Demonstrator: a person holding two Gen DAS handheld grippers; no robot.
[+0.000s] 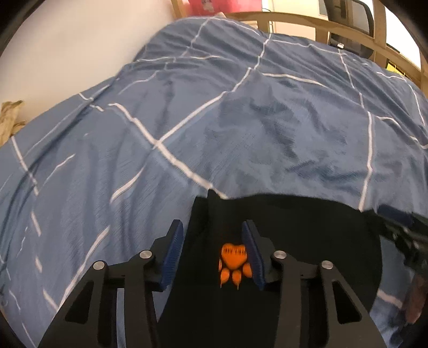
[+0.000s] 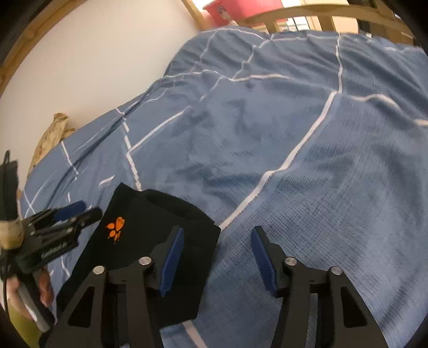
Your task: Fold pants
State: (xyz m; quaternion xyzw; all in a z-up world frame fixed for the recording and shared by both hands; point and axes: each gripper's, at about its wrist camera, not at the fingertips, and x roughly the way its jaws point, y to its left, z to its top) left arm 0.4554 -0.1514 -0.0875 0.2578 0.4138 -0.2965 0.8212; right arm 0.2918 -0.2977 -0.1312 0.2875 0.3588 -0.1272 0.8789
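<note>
Folded black pants (image 1: 294, 227) with an orange paw print (image 1: 234, 258) lie on the blue checked duvet (image 1: 214, 120), at its near edge. My left gripper (image 1: 212, 227) hovers over them, open, with the paw print just inside its right finger; the pads press on nothing. In the right wrist view the pants (image 2: 149, 222) lie at lower left, paw print (image 2: 115, 226) facing up. My right gripper (image 2: 218, 233) is open, its left finger over the pants' right edge and its right finger over bare duvet. The left gripper (image 2: 77, 211) shows blurred at the pants' left side.
A white wall (image 1: 80, 53) runs along the duvet's left side, with a beige crumpled thing (image 2: 50, 136) against it. A wooden bed rail (image 1: 307, 21), a pink box (image 2: 240, 8) and a dark chair (image 1: 355, 18) stand beyond the far end. A person's hand (image 2: 44, 289) holds the left gripper.
</note>
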